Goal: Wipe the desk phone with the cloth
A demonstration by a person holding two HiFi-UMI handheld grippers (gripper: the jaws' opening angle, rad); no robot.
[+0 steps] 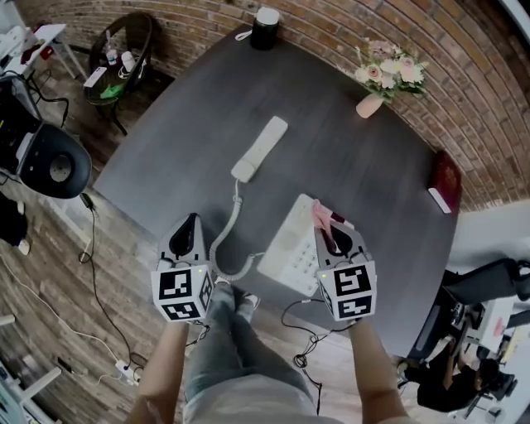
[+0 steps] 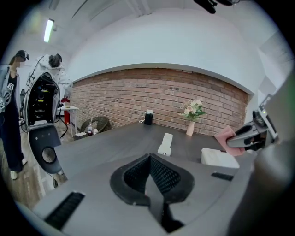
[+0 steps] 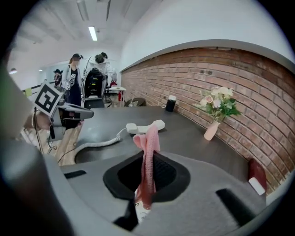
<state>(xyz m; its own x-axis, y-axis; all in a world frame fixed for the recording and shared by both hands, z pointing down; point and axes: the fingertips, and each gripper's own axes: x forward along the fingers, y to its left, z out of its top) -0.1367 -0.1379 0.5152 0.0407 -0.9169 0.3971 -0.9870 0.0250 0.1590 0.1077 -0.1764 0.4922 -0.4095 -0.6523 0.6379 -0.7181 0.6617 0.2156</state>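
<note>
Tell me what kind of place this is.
Probably an office or a lab's meeting corner. A large dark table carries a desk phone, a brick wall runs behind it, a black office chair stands beside it, and people stand further off.

The cloth (image 3: 147,152) is pink, the desk phone (image 1: 290,248) white, the table (image 1: 348,174) dark grey, the wall (image 1: 331,25) red-brown brick

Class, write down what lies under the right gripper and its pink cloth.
The white phone base sits beneath the right gripper, which is shut on the pink cloth. The gripper hides part of the base's top face.
</note>
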